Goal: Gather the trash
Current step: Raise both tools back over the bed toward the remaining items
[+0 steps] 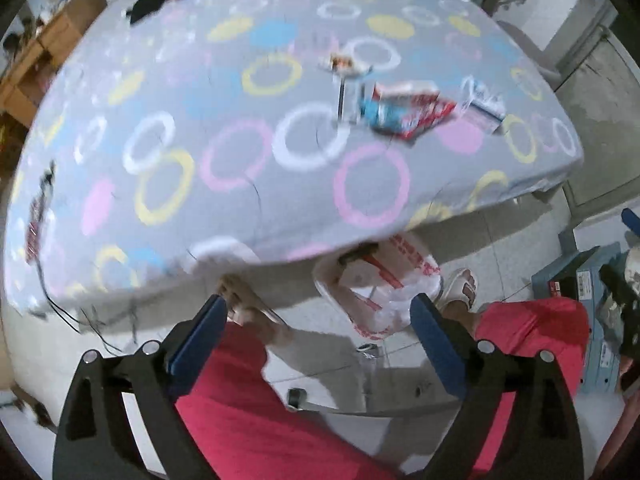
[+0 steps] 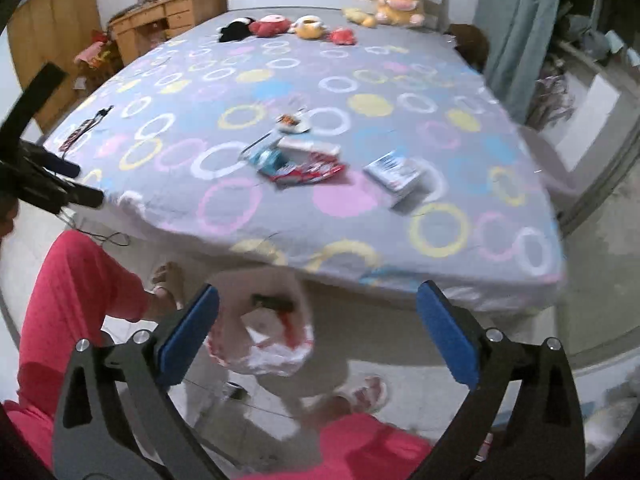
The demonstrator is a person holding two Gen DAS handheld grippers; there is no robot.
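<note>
Trash lies on the bed: a red and blue snack wrapper pile (image 1: 404,110) (image 2: 298,162), a small round lid or cup (image 1: 344,65) (image 2: 294,123), and a white and blue packet (image 1: 484,106) (image 2: 394,174). A white plastic bag with red print (image 1: 380,284) (image 2: 260,332) stands open on the floor by the bed's edge. My left gripper (image 1: 318,312) is open and empty above the floor near the bag. My right gripper (image 2: 318,300) is open and empty, short of the bed edge above the bag.
The bed (image 2: 360,232) has a grey sheet with coloured rings. Plush toys (image 2: 308,26) line its far end. A cable and strip (image 2: 86,126) lie at its left side. The person's red-clad legs (image 1: 248,400) and sandalled foot (image 1: 460,286) stand on the tiled floor. Blue boxes (image 1: 592,300) sit at right.
</note>
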